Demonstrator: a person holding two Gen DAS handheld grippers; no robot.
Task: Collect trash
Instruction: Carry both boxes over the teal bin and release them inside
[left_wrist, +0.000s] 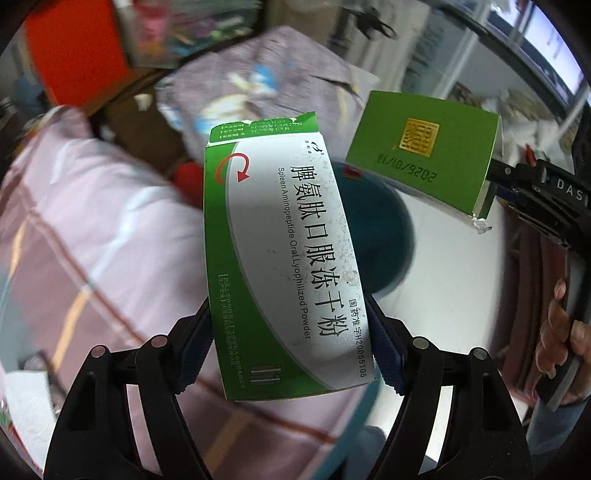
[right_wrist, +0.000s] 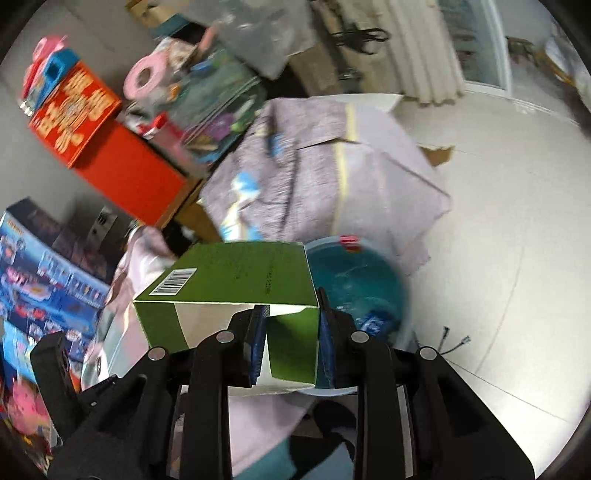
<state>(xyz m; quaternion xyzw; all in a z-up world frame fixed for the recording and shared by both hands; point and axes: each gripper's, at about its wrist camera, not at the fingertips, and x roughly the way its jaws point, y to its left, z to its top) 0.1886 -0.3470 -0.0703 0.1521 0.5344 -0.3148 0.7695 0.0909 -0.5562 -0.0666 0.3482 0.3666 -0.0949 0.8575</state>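
Observation:
My left gripper (left_wrist: 291, 339) is shut on a green and white medicine box (left_wrist: 280, 251) with Chinese print, held upright above the pink bedding. My right gripper (right_wrist: 291, 343) is shut on a green carton (right_wrist: 236, 291) with a barcode and an open end. That carton also shows in the left wrist view (left_wrist: 421, 147), held by the right gripper (left_wrist: 491, 184) at the right. A teal bin (right_wrist: 354, 280) sits on the floor just beyond and below both boxes; it also shows in the left wrist view (left_wrist: 376, 229).
Pink striped bedding (left_wrist: 92, 240) lies at the left. A lilac quilt (right_wrist: 325, 166) drapes over a box behind the bin. A red box (right_wrist: 125, 170) and toy boxes (right_wrist: 44, 266) stand at the left. White tiled floor (right_wrist: 498, 240) lies at the right.

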